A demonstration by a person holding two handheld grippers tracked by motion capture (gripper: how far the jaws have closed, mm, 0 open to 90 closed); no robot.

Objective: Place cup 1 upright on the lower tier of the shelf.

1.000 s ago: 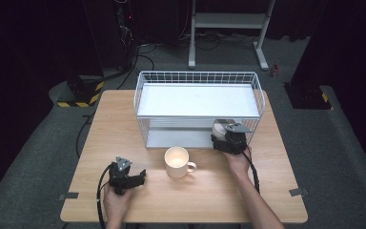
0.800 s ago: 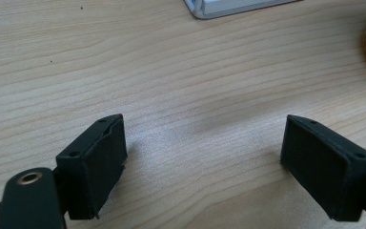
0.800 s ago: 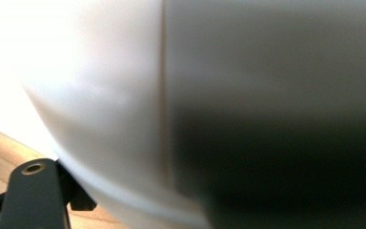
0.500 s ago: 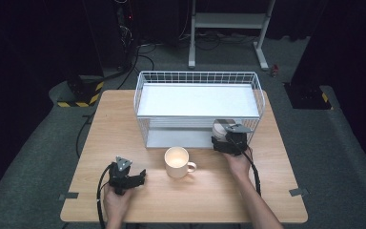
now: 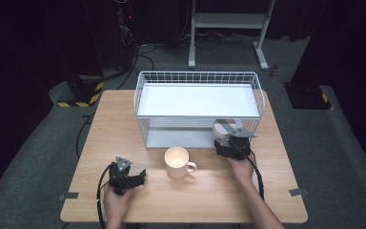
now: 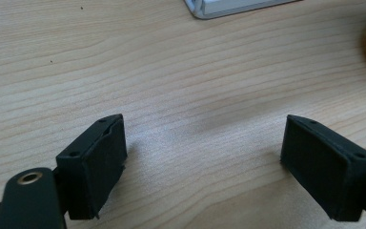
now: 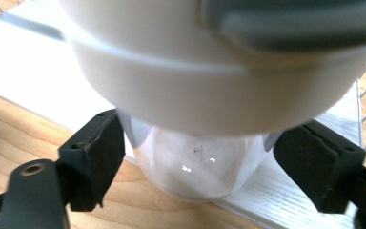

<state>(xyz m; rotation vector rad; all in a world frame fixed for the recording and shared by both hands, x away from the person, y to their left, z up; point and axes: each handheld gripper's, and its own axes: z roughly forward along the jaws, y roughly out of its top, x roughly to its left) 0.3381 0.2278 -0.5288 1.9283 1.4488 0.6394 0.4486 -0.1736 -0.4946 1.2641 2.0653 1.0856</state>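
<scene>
We judged the step in hand to be taking hold of the bottle (image 5: pixel 223 128) at the front right corner of the wire basket (image 5: pixel 198 74). To do it well, the left gripper (image 5: pixel 140 175) needed only to lie idle on the table (image 5: pixel 100 124) at the near left, well apart from the work. The mug (image 5: pixel 177 161) stood between the two hands, just in front of the basket. We thought any lift should go straight up and away from it, so that the trailing cable would not catch its handle. On the right, the grip had to sit on the clear body (image 7: pixel 195 167) beneath the wide white lid, square to both sides. The lid's overhang would then stop the bottle from slipping down. We also wanted the squeeze firm before any pull, since the basket's wire stood close behind.

The left gripper's jaws stood spread wide over bare wood, with nothing between them. The right gripper (image 5: pixel 223 139) had its jaws wide as well, but they had just been closing, and the bottle was between them. In the right gripper view the pads (image 7: pixel 100 152) appeared to lie against the clear body on either side, right under the lid. We read that as a light pinch on the bottle, which rested upright on the table against the basket.
</scene>
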